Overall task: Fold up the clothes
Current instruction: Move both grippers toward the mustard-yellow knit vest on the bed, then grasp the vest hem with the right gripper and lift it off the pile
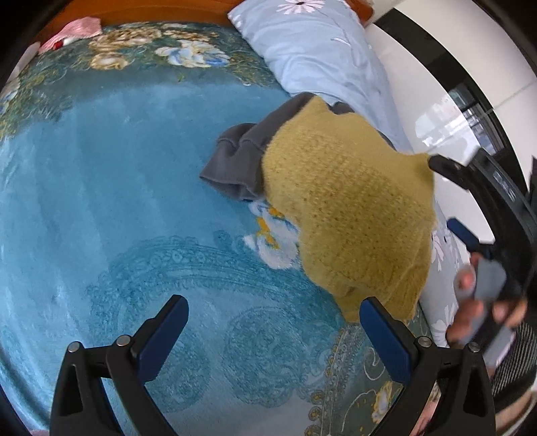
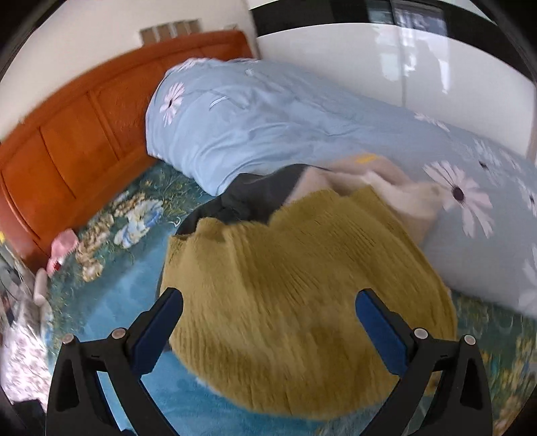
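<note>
A mustard-yellow knitted garment (image 1: 349,208) lies folded on the blue bedspread (image 1: 100,201), on top of a dark grey garment (image 1: 235,161). My left gripper (image 1: 273,322) is open and empty above the bedspread, its right finger next to the yellow garment's near corner. My right gripper (image 2: 270,315) is open above the yellow garment (image 2: 285,295), holding nothing. It also shows at the right of the left wrist view (image 1: 451,198), with its handle in the person's hand. The grey garment (image 2: 255,194) and a cream garment (image 2: 396,187) lie behind the yellow one.
A light blue floral duvet (image 2: 285,127) is heaped along the right side of the bed. An orange wooden headboard (image 2: 67,134) stands at the back. A pink cloth (image 1: 74,32) lies by the headboard. A white wall (image 2: 335,60) runs behind the duvet.
</note>
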{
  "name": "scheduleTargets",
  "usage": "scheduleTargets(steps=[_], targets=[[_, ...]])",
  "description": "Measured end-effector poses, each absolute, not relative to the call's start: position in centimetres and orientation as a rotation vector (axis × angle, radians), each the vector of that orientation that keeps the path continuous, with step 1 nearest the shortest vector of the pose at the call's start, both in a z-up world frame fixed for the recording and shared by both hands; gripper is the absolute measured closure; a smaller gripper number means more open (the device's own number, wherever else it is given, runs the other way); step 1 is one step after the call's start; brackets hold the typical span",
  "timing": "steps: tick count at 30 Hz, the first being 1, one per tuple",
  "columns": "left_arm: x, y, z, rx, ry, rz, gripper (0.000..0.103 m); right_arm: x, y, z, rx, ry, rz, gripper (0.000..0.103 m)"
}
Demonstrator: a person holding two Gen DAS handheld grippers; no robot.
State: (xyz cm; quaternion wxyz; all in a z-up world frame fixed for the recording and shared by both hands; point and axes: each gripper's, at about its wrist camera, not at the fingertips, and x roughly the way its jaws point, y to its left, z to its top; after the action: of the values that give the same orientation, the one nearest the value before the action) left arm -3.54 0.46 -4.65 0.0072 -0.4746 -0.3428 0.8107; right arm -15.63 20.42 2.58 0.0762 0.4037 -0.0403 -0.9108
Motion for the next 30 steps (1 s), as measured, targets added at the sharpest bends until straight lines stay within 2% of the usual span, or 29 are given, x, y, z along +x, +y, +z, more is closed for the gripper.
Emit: scheduleTargets(steps=[2,4,6,8,9,10,12,18,19,21,24,28,30], targets=[[-3.5,0.1,-5.0,-1.496,-1.1,2.531,0.0,-17.2,19.3,2.2,1.246,-0.063,-2.725,0.005],[-3.5,-0.3,-5.1,-1.5,-1.112,2.535,0.0,-18.4,19.0,1.4,1.309,-0.043,-2.731,0.026],[-3.5,-0.6,-5.3,-1.506,-1.124,2.536,0.0,-18.9,18.9,1.2,1.343,-0.039,-2.738,0.034],[-3.4,-0.8,-5.5,-1.529,-1.13,2.539,0.0,-18.6,19.1,1.7,1.325,-0.043,-2.741,0.055],[-3.3,-0.9,-5.5,-1.539,-1.133,2.538,0.0,-18.4,19.3,2.0,1.319,-0.041,-2.736,0.07],[-3.2,-0.9,-5.4,-1.544,-1.131,2.538,0.0,-18.2,19.5,2.4,1.312,-0.045,-2.726,0.08],[-2.9,-0.8,-5.1,-1.551,-1.118,2.544,0.0,-17.8,20.1,3.4,1.29,-0.083,-2.693,0.092],[-1.9,-1.1,-3.9,-1.49,-1.112,2.584,0.0,-13.9,21.6,8.4,1.123,-0.219,-2.702,0.096],[-1.7,-1.1,-3.7,-1.484,-1.113,2.589,0.0,-12.8,21.9,9.5,1.07,-0.245,-2.702,0.103],[-1.2,-1.4,-3.2,-1.48,-1.116,2.599,0.0,-10.2,22.7,12.3,0.923,-0.28,-2.704,0.103],[-0.6,-1.7,-2.4,-1.478,-1.12,2.605,0.0,-5.8,23.2,17.1,0.736,-0.199,-2.71,0.103],[0.4,-2.0,-1.0,-1.448,-1.098,2.621,0.0,-4.4,22.6,18.5,0.783,-0.069,-2.725,0.103],[0.8,-2.2,-0.4,-1.435,-1.077,2.629,0.0,-5.4,22.4,17.0,0.897,-0.094,-2.689,0.103]])
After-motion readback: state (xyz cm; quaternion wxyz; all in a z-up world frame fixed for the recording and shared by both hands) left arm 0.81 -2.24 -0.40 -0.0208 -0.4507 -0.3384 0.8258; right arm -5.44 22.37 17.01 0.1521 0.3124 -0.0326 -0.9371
